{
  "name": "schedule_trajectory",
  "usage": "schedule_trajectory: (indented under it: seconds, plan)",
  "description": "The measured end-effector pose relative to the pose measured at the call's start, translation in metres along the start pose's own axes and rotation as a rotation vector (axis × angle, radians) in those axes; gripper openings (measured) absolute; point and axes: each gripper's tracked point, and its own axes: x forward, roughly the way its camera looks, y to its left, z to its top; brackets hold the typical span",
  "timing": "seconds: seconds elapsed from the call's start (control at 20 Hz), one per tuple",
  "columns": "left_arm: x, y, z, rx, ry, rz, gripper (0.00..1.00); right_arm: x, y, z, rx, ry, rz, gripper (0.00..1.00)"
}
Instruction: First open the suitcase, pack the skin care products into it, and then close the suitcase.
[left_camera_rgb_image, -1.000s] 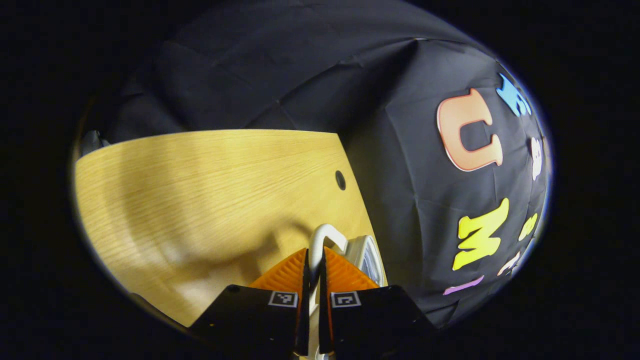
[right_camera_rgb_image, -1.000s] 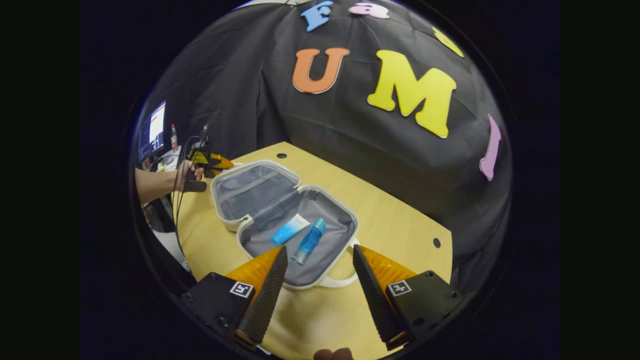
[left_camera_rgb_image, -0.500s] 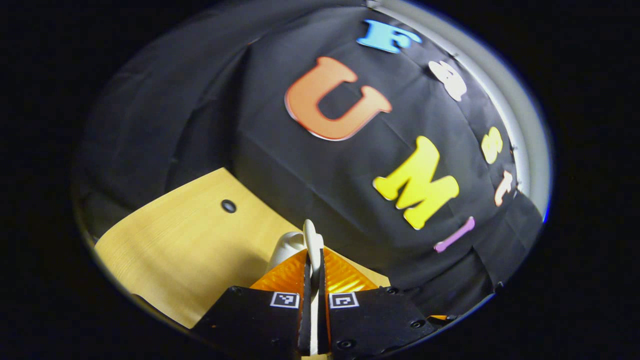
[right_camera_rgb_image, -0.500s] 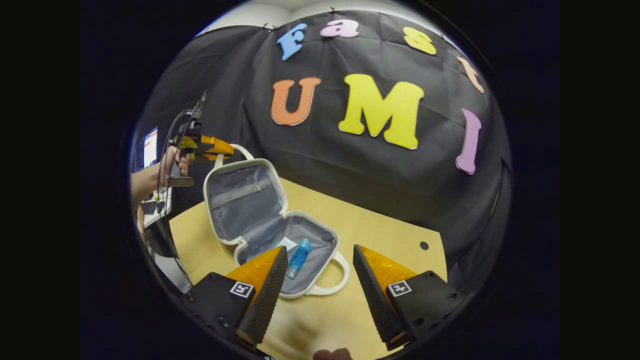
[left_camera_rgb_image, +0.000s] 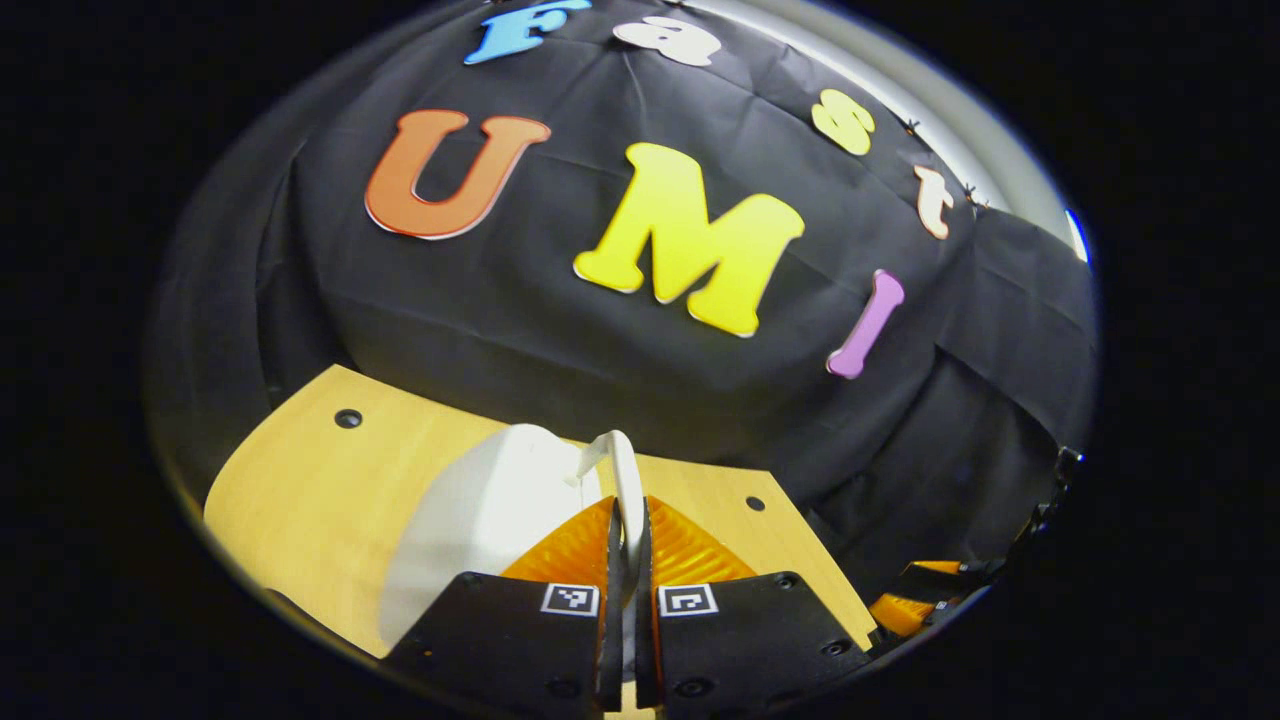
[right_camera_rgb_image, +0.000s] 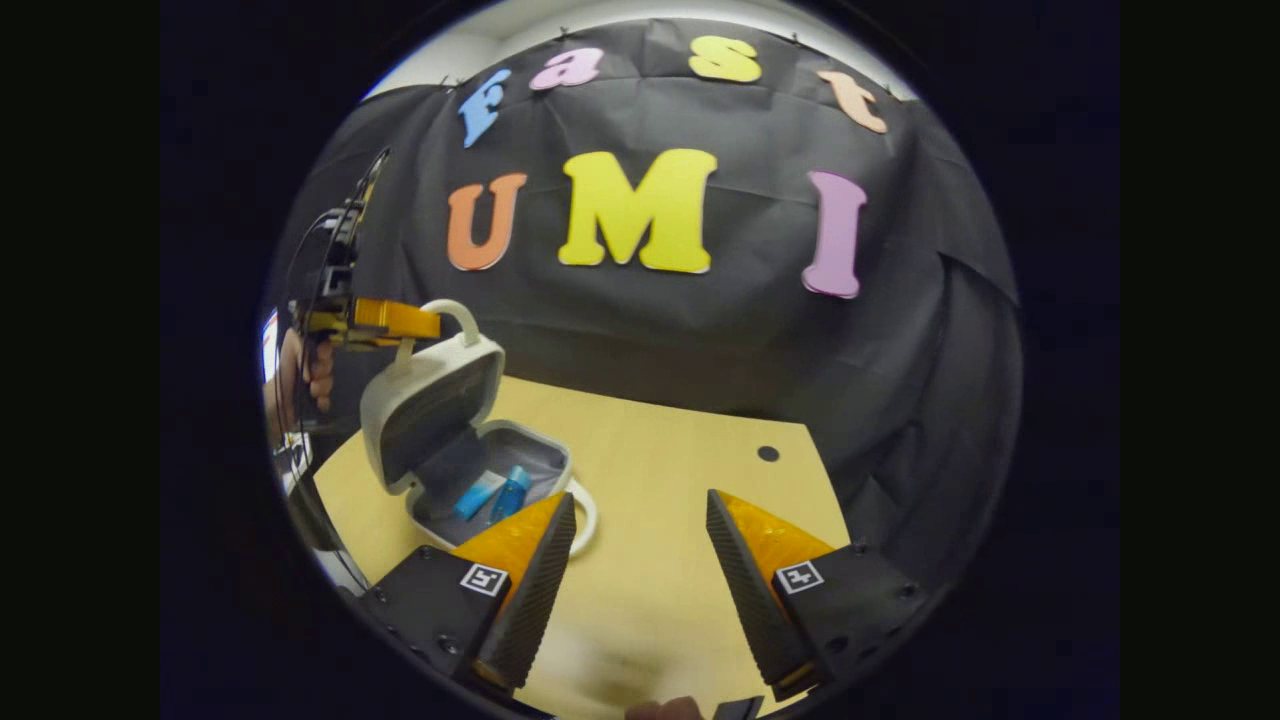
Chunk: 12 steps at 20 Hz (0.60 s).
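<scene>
In the right gripper view the right gripper (right_camera_rgb_image: 632, 585) hangs with its two orange fingers spread wide and nothing between them, above a broad bare stretch of the wooden table (right_camera_rgb_image: 660, 480), which runs ahead of it to the table's far edge against the black cloth wall; a small round hole (right_camera_rgb_image: 768, 453) sits near that edge, ahead and to its right. Ahead and to its left stands the suitcase (right_camera_rgb_image: 440, 430), a small white case with a grey lining, its lid (right_camera_rgb_image: 432, 400) tilted over the lower half. That lower half holds a blue tube (right_camera_rgb_image: 478, 495) and a blue bottle (right_camera_rgb_image: 511, 492) lying side by side (they seem to touch, though they are too small to be sure). The left gripper (right_camera_rgb_image: 385, 318) reaches in from the left above the case, pinching the white handle (right_camera_rgb_image: 455, 315) on top of the lid. In the left gripper view the left gripper's (left_camera_rgb_image: 627, 545) fingers are pressed together on that handle (left_camera_rgb_image: 625, 470), with the lid's white shell (left_camera_rgb_image: 480, 520) just below and to their left, and bare table beyond it up to the cloth.
</scene>
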Motion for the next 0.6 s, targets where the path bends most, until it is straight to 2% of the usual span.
schedule_trajectory:
  seconds: [0.25,0.6]
  plan:
    - [0.031,-0.048,-0.061,0.091,0.097,-0.020,0.08,-0.013,-0.050,-0.016,0.010,0.017,-0.060,0.79]
    - [0.072,-0.074,-0.141,0.239,0.232,0.009,0.08,-0.015,-0.100,-0.042,-0.005,0.067,-0.101,0.79]
